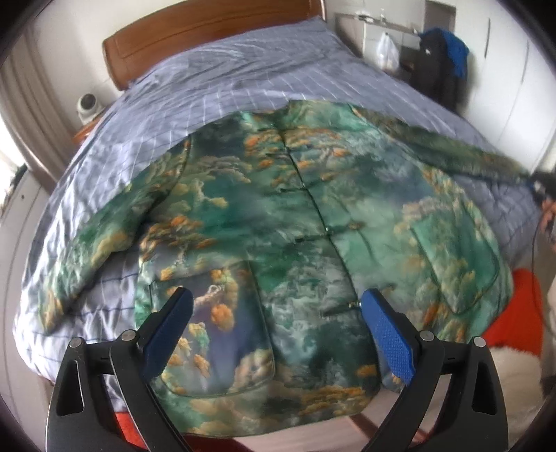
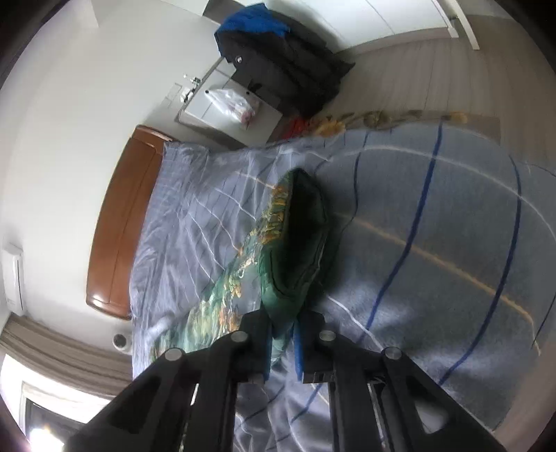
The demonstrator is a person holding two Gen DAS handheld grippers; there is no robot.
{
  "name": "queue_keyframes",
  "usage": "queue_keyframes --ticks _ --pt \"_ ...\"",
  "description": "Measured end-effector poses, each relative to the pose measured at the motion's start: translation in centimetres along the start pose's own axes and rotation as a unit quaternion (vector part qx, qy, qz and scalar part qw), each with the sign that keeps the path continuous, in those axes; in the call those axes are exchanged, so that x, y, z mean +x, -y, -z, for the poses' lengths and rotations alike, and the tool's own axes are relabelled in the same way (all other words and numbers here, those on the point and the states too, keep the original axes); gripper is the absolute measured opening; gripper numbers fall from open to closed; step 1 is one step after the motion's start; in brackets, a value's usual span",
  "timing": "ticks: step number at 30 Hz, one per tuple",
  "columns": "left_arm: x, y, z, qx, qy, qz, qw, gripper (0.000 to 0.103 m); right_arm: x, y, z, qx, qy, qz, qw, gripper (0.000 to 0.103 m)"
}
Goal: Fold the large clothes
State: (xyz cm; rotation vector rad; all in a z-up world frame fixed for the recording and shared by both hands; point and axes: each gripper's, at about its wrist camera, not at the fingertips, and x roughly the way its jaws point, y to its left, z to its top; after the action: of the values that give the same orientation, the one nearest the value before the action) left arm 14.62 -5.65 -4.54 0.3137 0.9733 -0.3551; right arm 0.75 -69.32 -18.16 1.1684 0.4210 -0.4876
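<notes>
A green satin jacket [image 1: 295,222] with orange cloud print lies front up on the bed, buttoned, its left sleeve [image 1: 100,250] spread flat. My left gripper [image 1: 274,299] is open and empty, hovering above the jacket's hem. My right gripper [image 2: 283,325] is shut on the cuff of the jacket's right sleeve [image 2: 295,243] and holds it stretched out over the bed's right side; that sleeve also shows in the left wrist view [image 1: 462,156].
The bed has a blue-grey checked quilt [image 1: 215,80] and a wooden headboard [image 1: 194,31]. A nightstand with a plastic bag [image 2: 232,104] and a dark coat on a chair [image 2: 281,59] stand at the right. An orange thing [image 1: 517,306] lies by the bed's foot.
</notes>
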Motion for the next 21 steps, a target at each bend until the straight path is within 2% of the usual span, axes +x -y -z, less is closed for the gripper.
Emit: queue_keyframes --ticks 3,5,7,10,13,16,19,21 --pt "0.1 -0.7 0.8 -0.02 -0.006 0.009 0.9997 0.098 -0.7 -2.7 0.1 -0.002 0.012 -0.013 1.0 0.01" --pt "0.2 -1.6 1.4 -0.043 -0.008 0.016 0.9989 0.098 -1.0 -7.2 0.2 -0.036 0.012 -0.037 0.999 0.01" --pt "0.5 -2.5 1.8 -0.06 -0.009 0.017 0.998 0.098 -0.9 -12.9 0.9 -0.074 0.007 -0.067 0.995 0.01" --pt "0.5 -4.3 2.6 -0.088 -0.006 0.02 0.9959 0.098 -0.4 -23.4 3.5 -0.148 -0.006 -0.116 0.982 0.01" --pt "0.2 -6.3 3.4 -0.111 0.002 0.022 0.9935 0.098 1.2 -35.1 9.4 -0.236 -0.025 -0.163 0.958 0.01" --pt "-0.1 -8.9 4.6 -0.137 0.008 0.012 0.9905 0.098 3.5 -42.6 16.3 -0.295 -0.044 -0.189 0.936 0.01" --pt "-0.3 -11.8 6.3 -0.171 0.007 0.0 0.9853 0.098 8.1 -47.7 25.3 -0.332 -0.088 -0.199 0.918 0.01" --pt "-0.3 -13.7 7.5 -0.193 0.005 -0.008 0.9811 0.098 11.1 -49.1 30.9 -0.356 -0.115 -0.189 0.908 0.01"
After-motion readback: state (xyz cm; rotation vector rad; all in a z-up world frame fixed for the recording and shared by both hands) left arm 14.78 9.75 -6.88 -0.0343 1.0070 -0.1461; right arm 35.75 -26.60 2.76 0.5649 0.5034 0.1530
